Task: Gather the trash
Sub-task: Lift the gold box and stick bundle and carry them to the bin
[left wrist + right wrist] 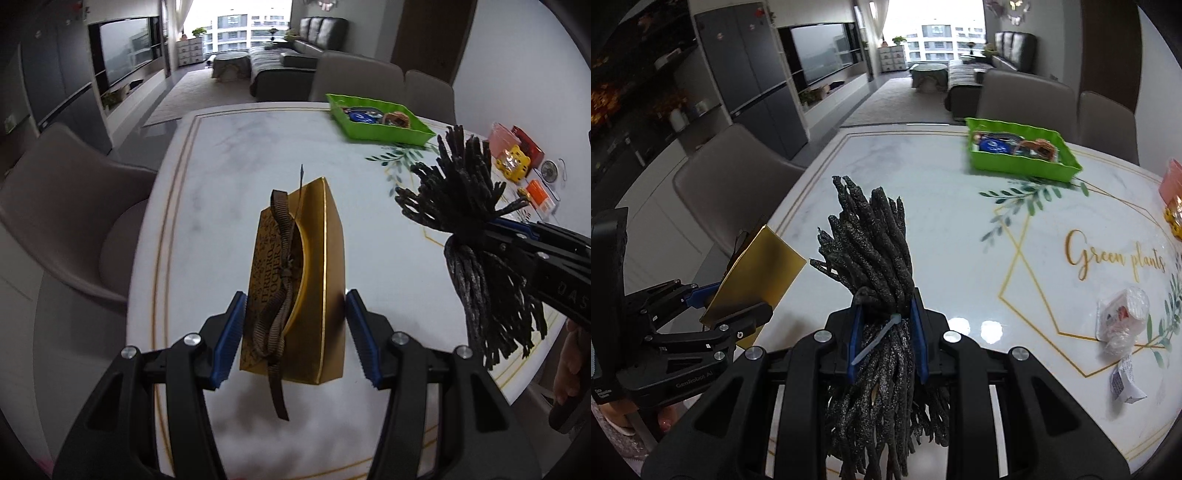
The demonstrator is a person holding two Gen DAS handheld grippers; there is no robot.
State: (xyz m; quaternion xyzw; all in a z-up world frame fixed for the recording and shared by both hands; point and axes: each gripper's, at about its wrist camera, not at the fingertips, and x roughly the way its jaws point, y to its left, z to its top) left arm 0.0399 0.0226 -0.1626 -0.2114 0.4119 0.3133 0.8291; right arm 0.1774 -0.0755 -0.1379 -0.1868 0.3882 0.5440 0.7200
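Observation:
My left gripper (295, 332) is shut on a gold chocolate box (314, 280) with a loose brown ribbon (277, 317), held above the white marble table (229, 147). The right wrist view shows that box (757, 280) in the left gripper (731, 301) at the table's left edge. My right gripper (882, 332) is shut on a bundle of black glittery strands (871, 240) tied with a white zip tie (882, 332). The left wrist view has that bundle (461, 192) in the right gripper (498, 230) on the right. A green tray (1015, 168) holding small items sits at the table's far side.
A clear plastic wrapper (1123, 317) and a paper scrap (1126, 384) lie on the table's right part. A yellow toy (513, 166), an orange box (539, 192) and a red box (528, 144) sit near the wall. Grey chairs (62, 206) (1023, 96) surround the table.

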